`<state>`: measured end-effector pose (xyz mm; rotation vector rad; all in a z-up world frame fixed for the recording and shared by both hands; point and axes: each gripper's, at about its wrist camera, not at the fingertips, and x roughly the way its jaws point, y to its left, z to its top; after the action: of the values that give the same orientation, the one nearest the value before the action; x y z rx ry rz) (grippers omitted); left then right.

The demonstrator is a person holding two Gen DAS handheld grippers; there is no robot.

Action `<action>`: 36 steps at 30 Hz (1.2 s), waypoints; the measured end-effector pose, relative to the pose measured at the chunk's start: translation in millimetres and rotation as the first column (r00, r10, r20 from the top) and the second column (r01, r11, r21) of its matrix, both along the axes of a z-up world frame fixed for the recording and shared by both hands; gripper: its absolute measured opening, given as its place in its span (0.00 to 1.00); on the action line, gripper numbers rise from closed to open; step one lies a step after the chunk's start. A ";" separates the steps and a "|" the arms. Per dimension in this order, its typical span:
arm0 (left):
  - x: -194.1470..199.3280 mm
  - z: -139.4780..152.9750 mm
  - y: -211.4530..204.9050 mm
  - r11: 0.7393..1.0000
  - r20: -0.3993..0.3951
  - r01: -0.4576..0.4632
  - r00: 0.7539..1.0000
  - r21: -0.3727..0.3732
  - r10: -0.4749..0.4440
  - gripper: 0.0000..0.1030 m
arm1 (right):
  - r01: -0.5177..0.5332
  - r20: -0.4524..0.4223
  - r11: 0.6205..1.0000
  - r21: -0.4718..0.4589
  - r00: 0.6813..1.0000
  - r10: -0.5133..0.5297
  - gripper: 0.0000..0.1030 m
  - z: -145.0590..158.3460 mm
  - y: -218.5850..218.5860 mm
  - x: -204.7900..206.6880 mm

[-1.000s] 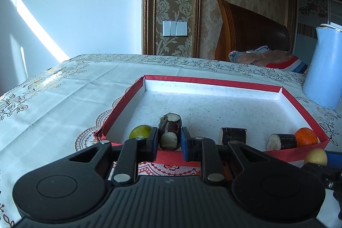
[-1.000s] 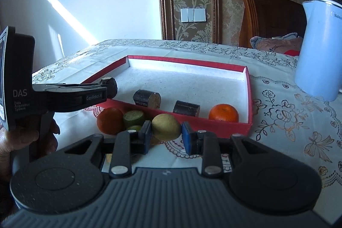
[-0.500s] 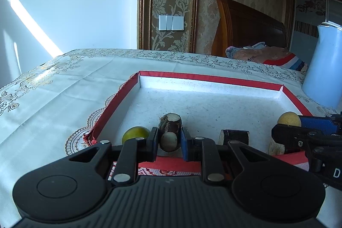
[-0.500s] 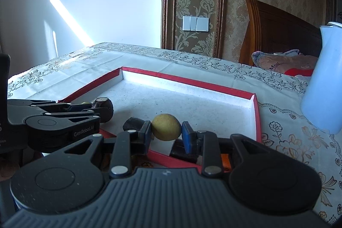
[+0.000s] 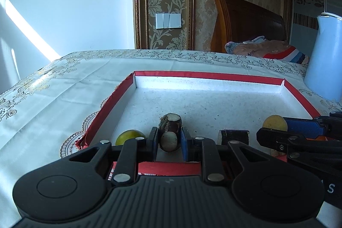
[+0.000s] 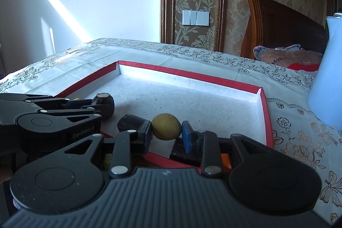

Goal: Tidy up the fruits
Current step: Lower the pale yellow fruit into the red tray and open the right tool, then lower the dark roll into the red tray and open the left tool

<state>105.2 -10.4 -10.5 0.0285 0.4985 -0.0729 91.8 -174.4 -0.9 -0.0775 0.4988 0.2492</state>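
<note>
Left fingers (image 5: 152, 143) clamp a dark cane piece (image 5: 170, 131); right fingers (image 6: 188, 138) clamp a yellow fruit (image 6: 166, 126).

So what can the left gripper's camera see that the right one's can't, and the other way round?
Only the left view shows the green fruit lying whole in the tray's near left corner. Only the right view shows butterfly prints on the tablecloth. Both show the red tray, the left gripper shut on a dark cut piece, the right gripper shut on a yellow fruit, and the pale blue jug.
</note>
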 end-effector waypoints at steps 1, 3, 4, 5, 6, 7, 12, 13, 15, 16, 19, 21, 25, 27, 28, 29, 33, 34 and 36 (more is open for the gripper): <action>0.0 0.1 0.3 1.000 0.000 0.000 1.000 -0.003 0.000 0.20 | 0.001 0.002 1.000 0.001 1.000 -0.001 0.28 -0.7 0.4 -0.1; 0.3 0.2 2.2 1.000 -0.001 0.001 1.000 -0.017 -0.001 0.20 | 0.002 0.007 1.000 -0.001 1.000 -0.002 0.28 -2.2 1.0 0.7; 0.8 0.4 3.6 1.000 -0.002 0.004 1.000 -0.029 -0.004 0.20 | 0.002 0.009 1.000 0.000 1.000 -0.002 0.28 -2.9 1.0 1.3; 1.2 0.5 4.7 0.999 -0.003 0.004 1.000 -0.039 -0.004 0.20 | 0.003 0.012 1.000 0.003 1.000 -0.003 0.28 -3.4 0.5 1.5; 1.9 0.5 6.3 0.999 -0.004 0.005 1.000 -0.049 -0.005 0.20 | 0.004 0.013 1.000 0.004 1.000 -0.004 0.28 -4.1 0.4 1.7; 2.1 0.4 7.2 0.999 -0.005 0.005 1.000 -0.054 -0.005 0.20 | 0.004 0.014 1.000 0.003 1.000 -0.004 0.29 -4.9 0.5 2.7; 1.9 0.2 5.5 0.999 -0.003 0.004 1.000 -0.047 -0.004 0.20 | 0.007 0.020 1.000 0.003 1.000 -0.007 0.29 -6.3 0.9 2.8; 2.0 0.1 5.2 0.999 -0.002 0.003 1.000 -0.046 -0.003 0.20 | 0.006 0.022 1.000 0.005 1.000 -0.007 0.29 -7.0 0.6 2.2; 2.2 -0.1 4.7 0.999 -0.002 0.003 1.000 -0.044 -0.003 0.20 | 0.010 0.021 1.000 0.007 1.000 -0.010 0.31 -7.2 0.3 2.3; 2.1 -0.1 4.6 0.999 -0.002 0.004 1.000 -0.045 -0.004 0.20 | 0.009 0.018 1.000 0.009 1.000 -0.009 0.31 -7.2 0.0 2.6; 2.1 -0.2 4.0 0.999 -0.003 0.005 1.000 -0.046 -0.005 0.20 | 0.012 0.018 1.000 0.020 1.000 -0.012 0.31 -6.6 -2.0 2.2; 2.0 -0.1 3.9 0.999 -0.004 0.005 1.000 -0.049 -0.005 0.20 | 0.015 0.022 0.999 0.030 1.000 -0.016 0.31 -5.2 -4.1 0.6; 1.6 0.0 3.8 0.999 -0.006 0.005 1.000 -0.051 -0.005 0.22 | 0.020 0.032 0.998 0.052 0.999 -0.022 0.39 -1.7 -8.2 -3.4; 0.3 0.8 4.1 0.999 0.003 -0.002 1.000 -0.048 0.002 0.28 | 0.025 0.036 0.998 0.060 0.999 -0.027 0.39 -0.5 -10.5 -5.7; -1.0 1.3 4.3 0.999 0.009 -0.002 1.000 -0.049 0.003 0.32 | 0.029 0.038 0.997 0.069 0.999 -0.031 0.39 0.9 -12.4 -6.9; -2.0 2.0 4.1 0.999 0.017 -0.001 1.000 -0.047 0.002 0.40 | 0.031 0.040 0.996 0.078 0.999 -0.034 0.39 2.0 -14.1 -8.3; -13.1 6.7 -2.8 1.000 0.092 -0.018 0.996 0.002 0.017 0.75 | 0.031 0.043 0.994 0.102 0.998 -0.036 0.39 5.3 -19.4 -12.7; -15.4 7.8 -3.9 1.000 0.107 -0.017 0.994 0.008 0.016 0.76 | 0.034 0.043 0.994 0.108 0.998 -0.039 0.39 5.8 -20.6 -13.7; -16.4 8.7 -5.3 1.000 0.113 -0.013 0.994 0.017 0.011 0.76 | 0.038 0.043 0.992 0.122 0.998 -0.044 0.39 6.5 -23.2 -15.7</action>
<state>88.9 -15.7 -1.9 0.0463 0.3867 -0.0553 76.2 -197.6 5.6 0.0455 0.4382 0.2363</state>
